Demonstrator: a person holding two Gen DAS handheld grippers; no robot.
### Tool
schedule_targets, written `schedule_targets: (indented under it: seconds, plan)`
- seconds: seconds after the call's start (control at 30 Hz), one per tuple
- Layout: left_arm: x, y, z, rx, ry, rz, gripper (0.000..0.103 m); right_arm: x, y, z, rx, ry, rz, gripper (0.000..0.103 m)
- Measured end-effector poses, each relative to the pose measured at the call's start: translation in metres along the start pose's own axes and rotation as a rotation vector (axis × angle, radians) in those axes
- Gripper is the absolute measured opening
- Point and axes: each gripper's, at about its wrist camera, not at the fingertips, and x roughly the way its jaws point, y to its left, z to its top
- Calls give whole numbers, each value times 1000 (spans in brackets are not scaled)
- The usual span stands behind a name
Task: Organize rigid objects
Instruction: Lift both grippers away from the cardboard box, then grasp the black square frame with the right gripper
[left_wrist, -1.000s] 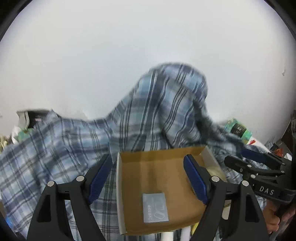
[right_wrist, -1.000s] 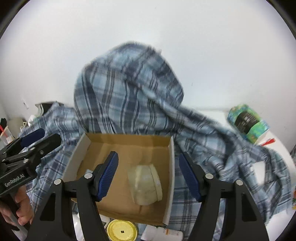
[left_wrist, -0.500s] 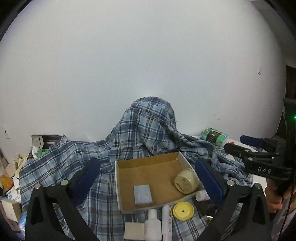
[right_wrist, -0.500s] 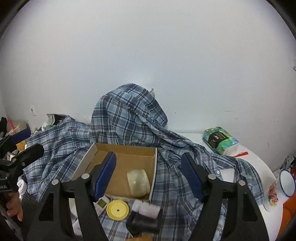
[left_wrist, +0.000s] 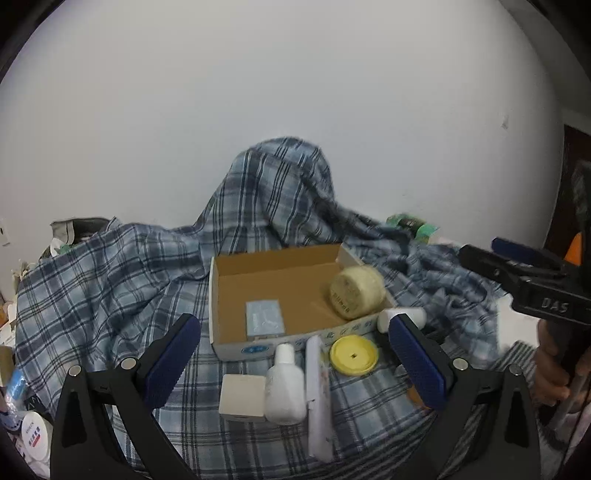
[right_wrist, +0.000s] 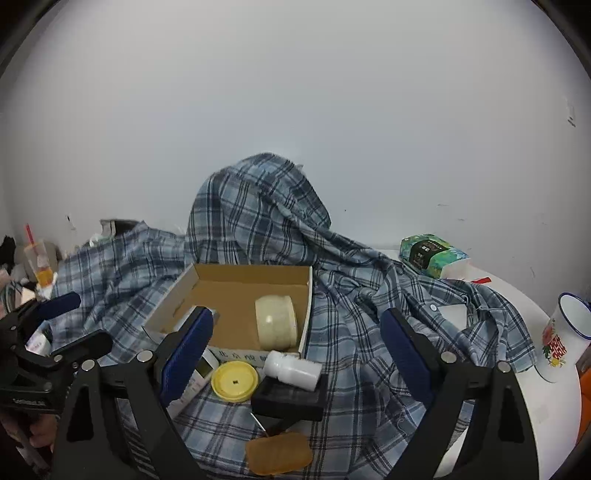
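An open cardboard box (left_wrist: 221, 288) (right_wrist: 306, 291) sits on a blue plaid shirt. It holds a cream round jar (left_wrist: 354, 291) (right_wrist: 277, 321) and a pale blue packet (left_wrist: 264, 317). In front of it lie a yellow lid (left_wrist: 354, 355) (right_wrist: 234, 380), a white bottle (left_wrist: 284, 384), a white tube (left_wrist: 317, 398), a cream square block (left_wrist: 242, 397), a small white bottle (right_wrist: 293, 369), a black block (right_wrist: 288, 400) and an amber bar (right_wrist: 279, 454). My left gripper (left_wrist: 295, 365) is open and empty above these. My right gripper (right_wrist: 297, 354) is open and empty.
The plaid shirt (right_wrist: 369, 295) is heaped up against the white wall. A green tissue pack (right_wrist: 432, 254) and an enamel mug (right_wrist: 565, 332) stand at the right. A drink cup (right_wrist: 38, 262) and small jars (left_wrist: 35, 439) crowd the left.
Both grippers have pulled back from the box, so the loose objects in front of it have come into view. Both stay open and empty.
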Motion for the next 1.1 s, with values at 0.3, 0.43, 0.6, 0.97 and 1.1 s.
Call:
schedule_targets:
  seconds: [0.3, 0.43, 0.6, 0.97, 1.1]
  plan:
    - [37, 9, -29, -21, 80, 3, 103, 36, -9, -24, 20, 130, 6, 91]
    - [42, 14, -32, -50, 98, -8, 103, 48, -11, -31, 38, 189, 7, 91]
    - [43, 18, -33, -70, 102, -5, 103, 63, -9, -40, 39, 256, 12, 91]
    - [51, 21, -37, -84, 130, 1, 103, 100, -3, -59, 54, 414, 12, 79]
    - [51, 21, -37, -80, 133, -4, 103, 103, 0, -61, 31, 425, 15, 73]
